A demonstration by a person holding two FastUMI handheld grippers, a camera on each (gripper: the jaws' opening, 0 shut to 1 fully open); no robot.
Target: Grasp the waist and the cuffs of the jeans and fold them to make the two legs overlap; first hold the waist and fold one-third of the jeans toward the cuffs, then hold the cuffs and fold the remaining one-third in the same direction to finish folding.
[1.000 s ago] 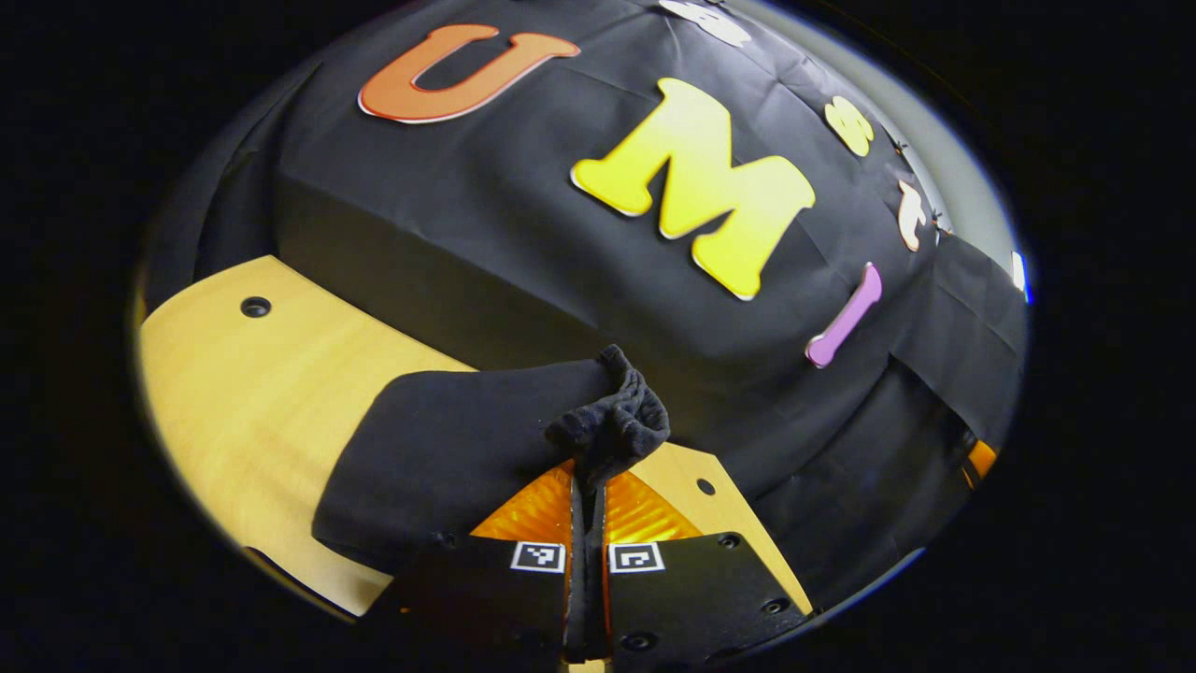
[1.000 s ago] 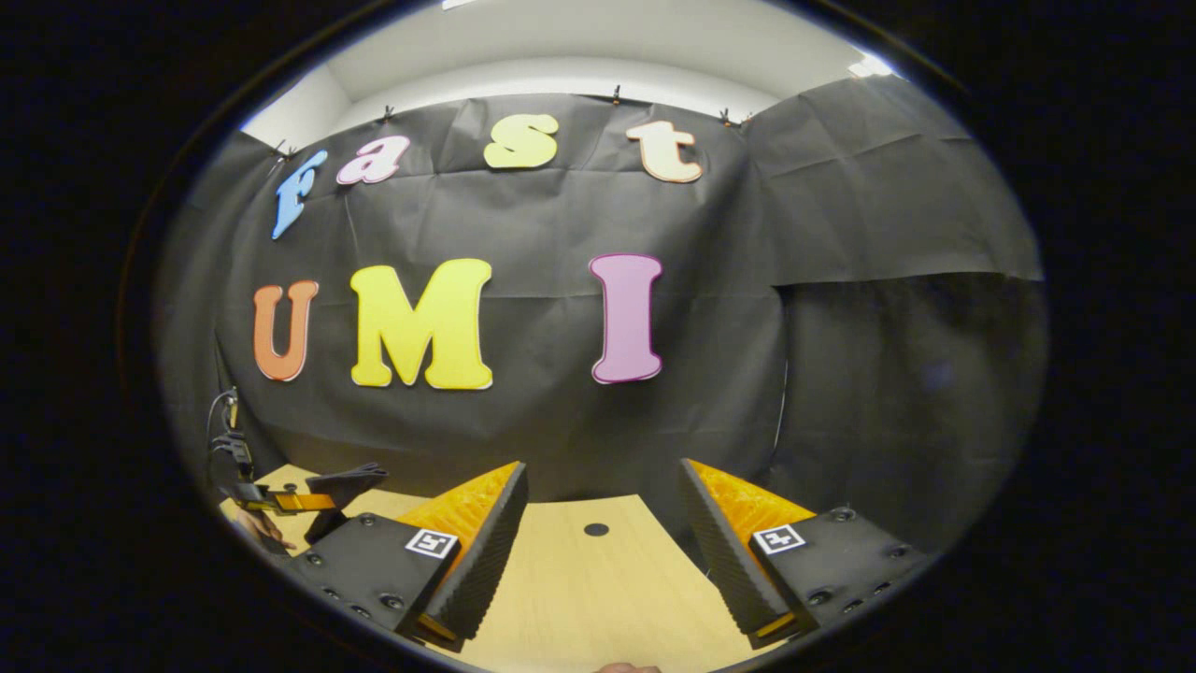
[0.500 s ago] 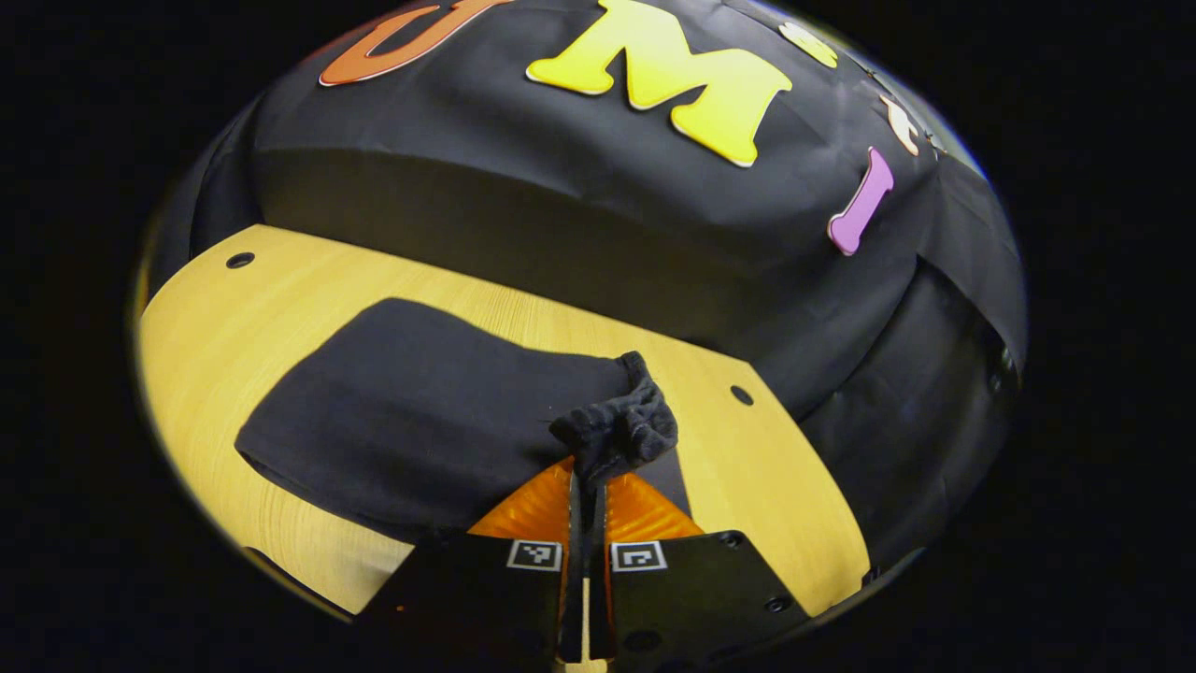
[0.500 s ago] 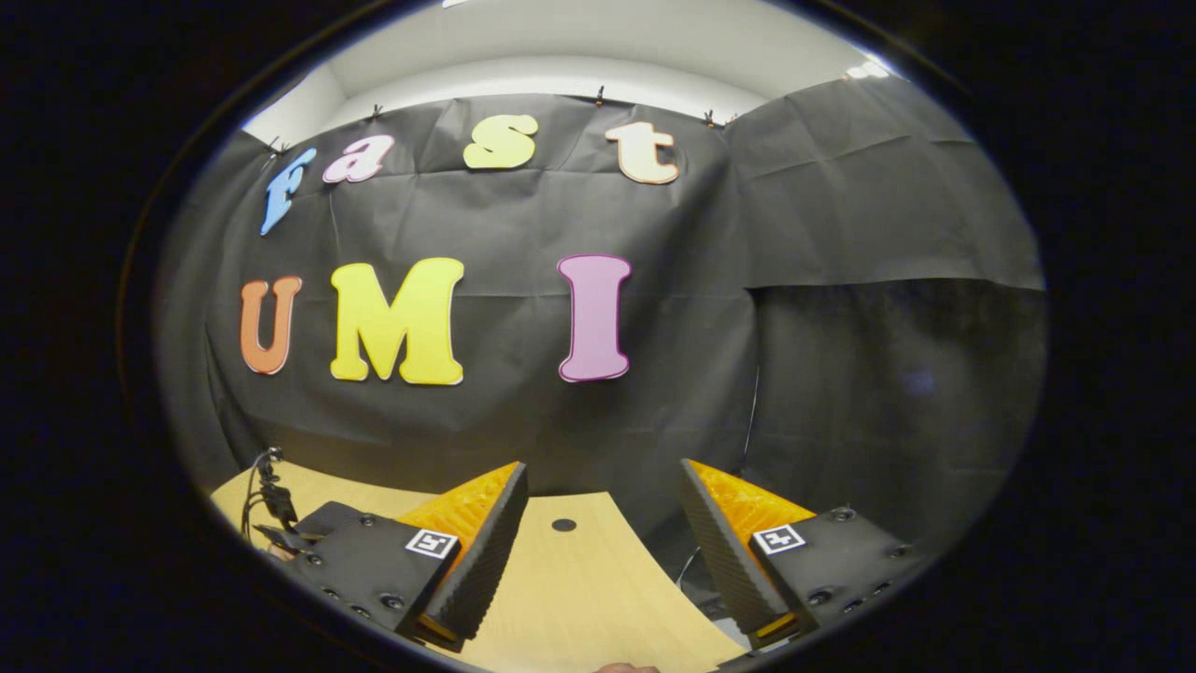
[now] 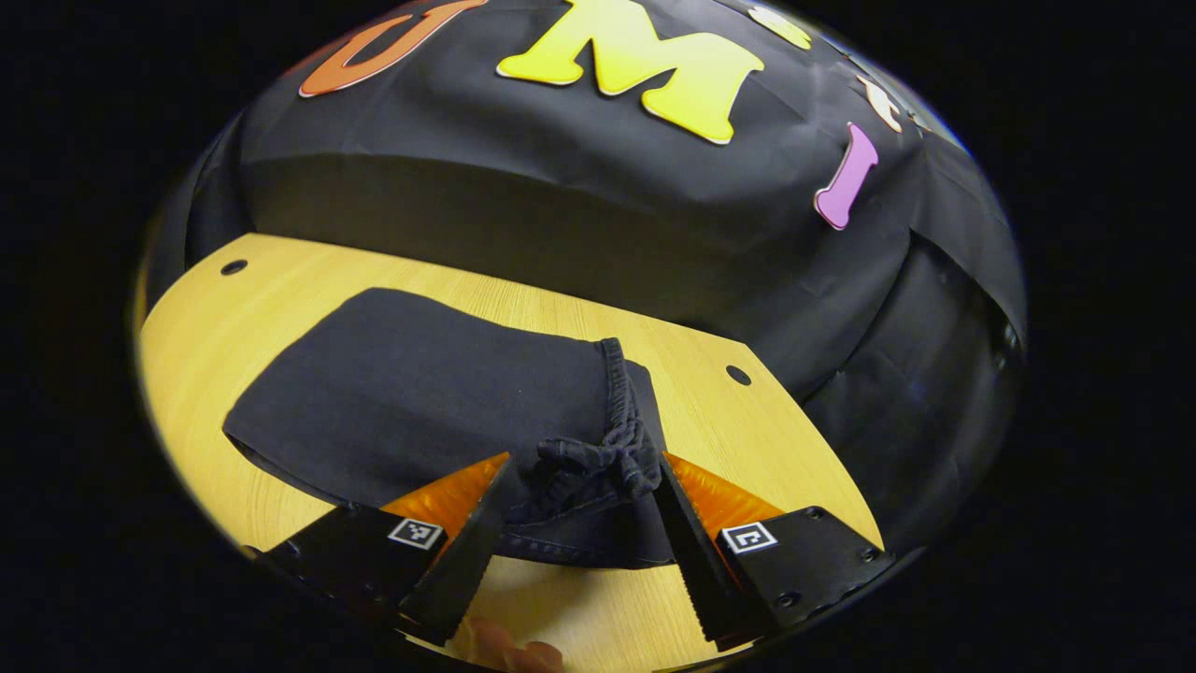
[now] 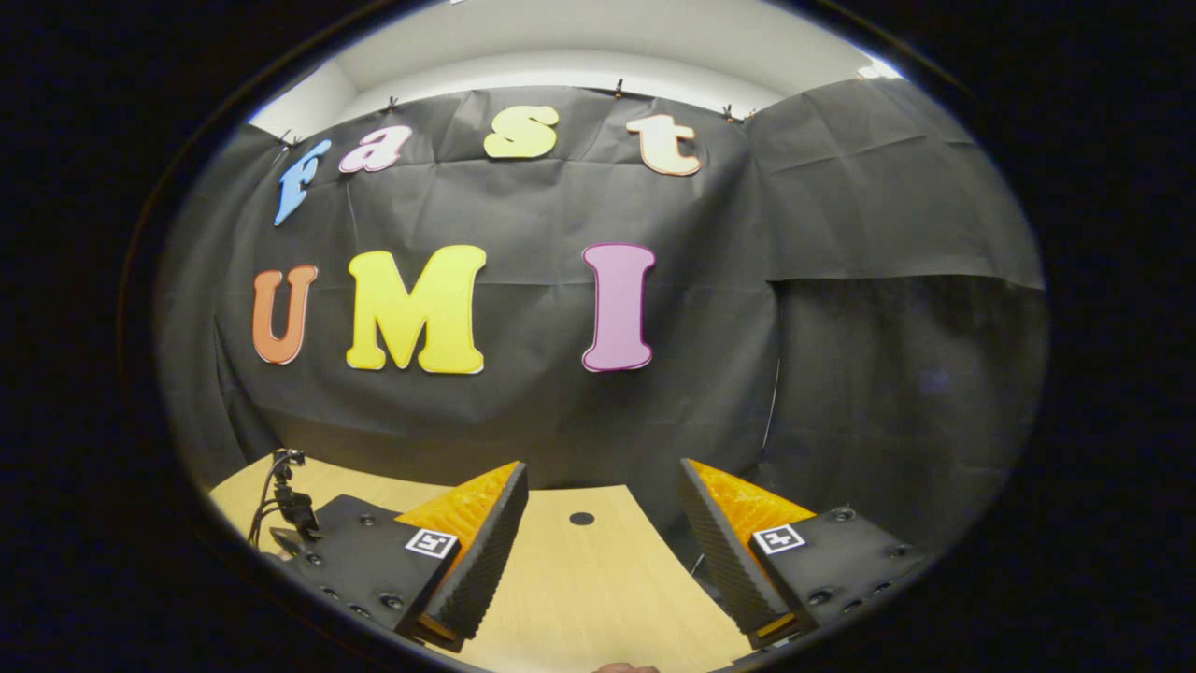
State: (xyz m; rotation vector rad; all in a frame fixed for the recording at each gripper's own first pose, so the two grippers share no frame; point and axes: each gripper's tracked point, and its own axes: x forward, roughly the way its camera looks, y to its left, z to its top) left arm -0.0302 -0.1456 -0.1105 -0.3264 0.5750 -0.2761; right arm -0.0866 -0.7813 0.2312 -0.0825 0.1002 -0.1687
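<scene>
The dark jeans (image 5: pixel 411 402) lie folded into a compact rectangle on the wooden table (image 5: pixel 738 439) in the left gripper view. A bunched, gathered edge of the jeans (image 5: pixel 598 463) rests on the fold's near right corner. My left gripper (image 5: pixel 577 523) stands open around that bunch, its fingers apart on either side and not pressing it. In the right gripper view, my right gripper (image 6: pixel 603 542) is open above bare table (image 6: pixel 579 589) with nothing between its fingers. At the far left of that view the other gripper (image 6: pixel 285 509) shows small over the table.
The table has small round holes (image 5: pixel 738 375) near its far edge and another hole (image 6: pixel 581 518) ahead of the right gripper. Black cloth walls the booth close behind the table. A fingertip (image 5: pixel 495 645) shows at the bottom of the left gripper view.
My left gripper has gone from shut on the bunched edge to open, and the edge now rests on the folded jeans. The right gripper stays open and has barely shifted.
</scene>
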